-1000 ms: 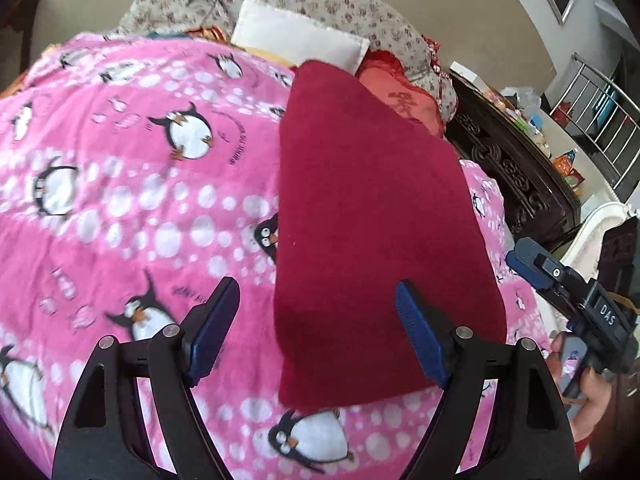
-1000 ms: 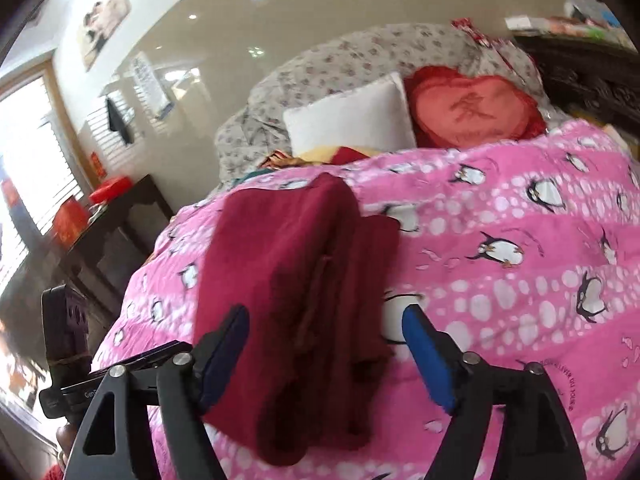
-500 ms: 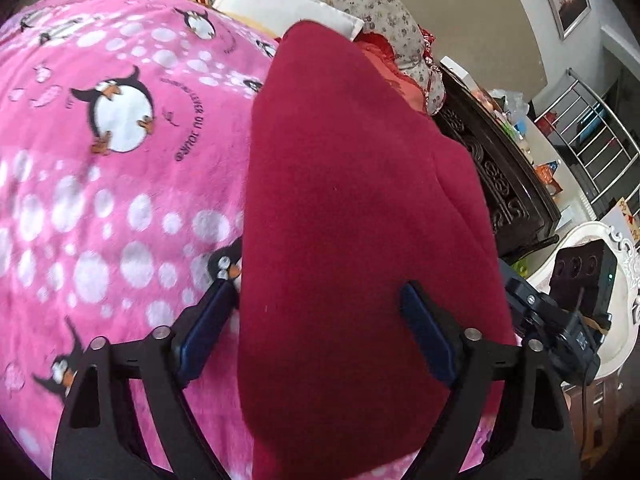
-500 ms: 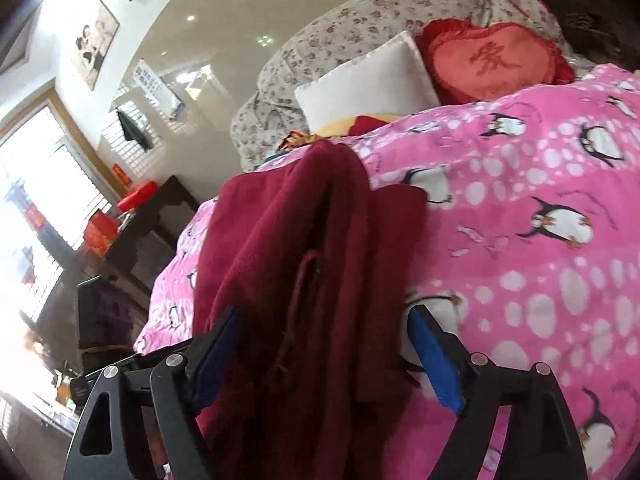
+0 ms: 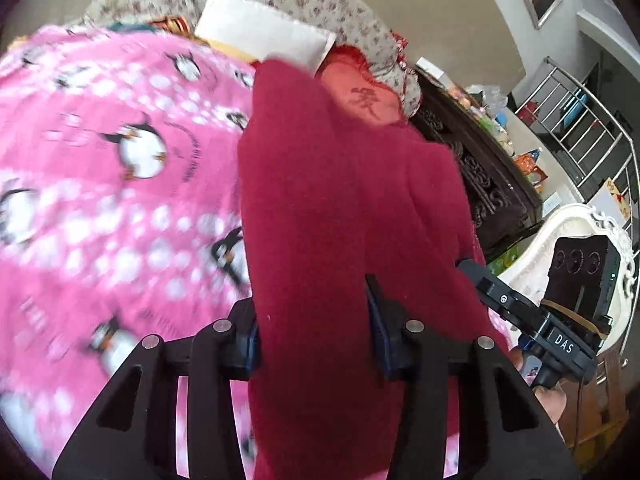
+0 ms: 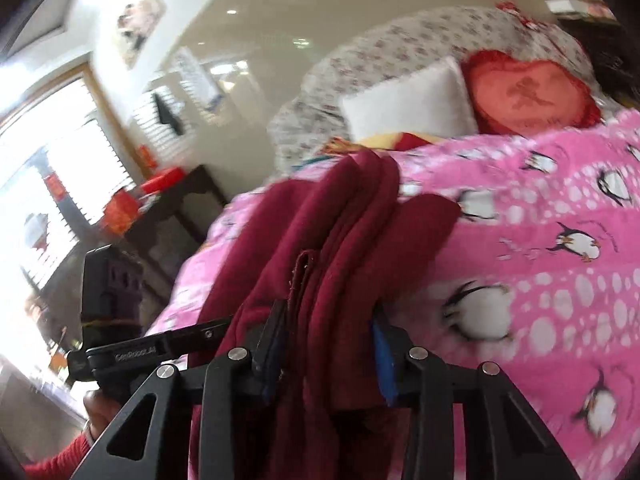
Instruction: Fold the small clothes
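Observation:
A dark red fleece garment (image 5: 340, 208) lies folded lengthwise on the pink penguin blanket (image 5: 100, 200). My left gripper (image 5: 316, 340) has its jaws closed in on the near end of the garment, cloth bunched between the blue pads. My right gripper (image 6: 328, 352) is closed on the other near end of the same garment (image 6: 352, 232), where several layers and a seam edge stand up between its jaws. The right gripper also shows in the left wrist view (image 5: 532, 328), at the garment's right edge.
A white pillow (image 6: 408, 100), a red heart cushion (image 6: 528, 92) and a flowered quilt (image 5: 320, 4) lie at the head of the bed. A dark carved wooden cabinet (image 5: 480, 184) stands beside the bed. A metal railing (image 5: 580, 120) is further right.
Both grippers moved in over the garment's near end and their jaws closed from wide open onto the cloth. The garment's near edge has bunched up and lifted.

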`<state>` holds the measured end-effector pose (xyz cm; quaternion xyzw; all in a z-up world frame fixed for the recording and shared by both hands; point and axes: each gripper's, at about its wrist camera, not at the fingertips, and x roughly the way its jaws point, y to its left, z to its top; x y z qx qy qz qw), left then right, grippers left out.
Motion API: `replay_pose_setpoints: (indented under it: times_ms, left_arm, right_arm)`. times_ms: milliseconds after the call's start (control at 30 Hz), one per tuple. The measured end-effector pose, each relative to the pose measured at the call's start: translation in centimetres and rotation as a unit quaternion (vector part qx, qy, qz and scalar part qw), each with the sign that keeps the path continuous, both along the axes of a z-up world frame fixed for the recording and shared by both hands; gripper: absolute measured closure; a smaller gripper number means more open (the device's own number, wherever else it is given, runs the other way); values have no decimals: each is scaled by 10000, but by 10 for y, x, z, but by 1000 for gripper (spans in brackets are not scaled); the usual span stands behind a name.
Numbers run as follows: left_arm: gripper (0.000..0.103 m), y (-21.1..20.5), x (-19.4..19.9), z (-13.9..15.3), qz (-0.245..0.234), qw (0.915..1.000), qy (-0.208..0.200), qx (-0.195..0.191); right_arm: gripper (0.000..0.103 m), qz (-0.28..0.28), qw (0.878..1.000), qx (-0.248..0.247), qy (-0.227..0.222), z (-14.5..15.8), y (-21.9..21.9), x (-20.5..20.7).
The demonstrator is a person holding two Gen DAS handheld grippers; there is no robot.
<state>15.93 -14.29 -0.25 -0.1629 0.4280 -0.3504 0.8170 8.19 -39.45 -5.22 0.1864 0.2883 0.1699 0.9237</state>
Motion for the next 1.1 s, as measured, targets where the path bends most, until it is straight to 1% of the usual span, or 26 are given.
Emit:
replay_pose_setpoints:
  times_ms: [67,100,167,200,267,300,367,400,433,467,500,567,600,667,700,733,767,800,833,867,933,967,1000,1033,1067,1100]
  left_arm:
    - [61,22,-23,9,74,9998,135,92]
    - [61,30,-34,12,116,9998,110,142]
    - [61,49,-60,15,230,9992,-109,299]
    - [61,57,-72,13,335,9983,-192,439]
    - [60,68,-84,-1,557,9958,-175,706]
    - [60,70,-86,-11,606,9946,-98,839]
    - [60,69,-86,-32,649,9901,83,1240]
    - [54,73,-89,-38,792,9873,11,1374]
    - [53,79,-93,-38,935,9872,-84,1289]
    - [52,82,-95,-38,971,9884,-64,1166]
    - [51,86,-97,-36,1006,9897,3,1022]
    - [48,92,-102,-31,1151,9894,-26,884]
    - [46,94,-105,-29,1228,9886,-100,869]
    - [46,95,-112,-26,1297,9872,-228,895]
    - [46,99,-119,-25,1303,9870,-273,902]
    - [46,99,-122,-24,1303,9869,-310,900]
    - [46,97,-118,-22,1308,9867,-322,906]
    - [46,97,-119,-21,1324,9864,-323,920]
    - [46,95,-119,-21,1326,9865,-301,913]
    - [45,96,-117,-22,1318,9868,-298,893]
    - [34,91,-121,-22,1310,9867,-410,873]
    - [32,88,-122,-24,1297,9865,-460,886]
    - [30,84,-122,-28,1309,9853,-534,956]
    - [30,78,-123,-34,1325,9827,-604,1142]
    - [30,74,-123,-38,1303,9813,-602,1286]
    - [30,71,-122,-43,1234,9813,-539,1378]
  right_arm:
    - [66,191,9997,127,10,7,16,-18]
    - [66,324,9994,151,-15,8,24,-26]
    - [65,507,9987,38,-99,5,46,-44]
    - [63,558,9984,2,-82,-1,54,-47]
    - [53,556,9980,-2,312,-21,66,-46]
    - [51,325,9975,-170,608,-32,68,-45]
    - [51,41,9978,-266,601,-34,65,-57]
    - [50,21,9985,-186,515,-29,62,-67]
    - [50,56,9990,-82,428,-23,60,-77]
    - [50,129,9994,-11,314,-16,61,-87]
    - [50,202,9995,-70,253,-11,67,-96]
    - [50,403,9984,-271,303,-9,83,-103]
    - [50,549,9974,-314,354,-10,91,-104]
    - [50,900,9939,-337,549,-19,113,-107]
    - [54,945,9927,-402,632,-25,119,-106]
    - [70,962,9913,-559,706,-31,126,-102]
    - [81,938,9888,-898,737,-39,136,-99]
    - [94,851,9862,-1227,712,-44,141,-99]
    - [95,840,9860,-1277,665,-46,141,-102]
    - [95,862,9869,-1227,588,-43,137,-107]
    - [96,785,9879,-1295,325,-35,130,-124]
    - [96,701,9877,-1360,324,-36,128,-127]
    - [96,668,9867,-1415,438,-43,127,-125]
    - [96,692,9831,-1539,707,-59,125,-117]
    - [96,696,9809,-1603,860,-69,125,-109]
    - [96,706,9818,-1517,903,-73,123,-106]
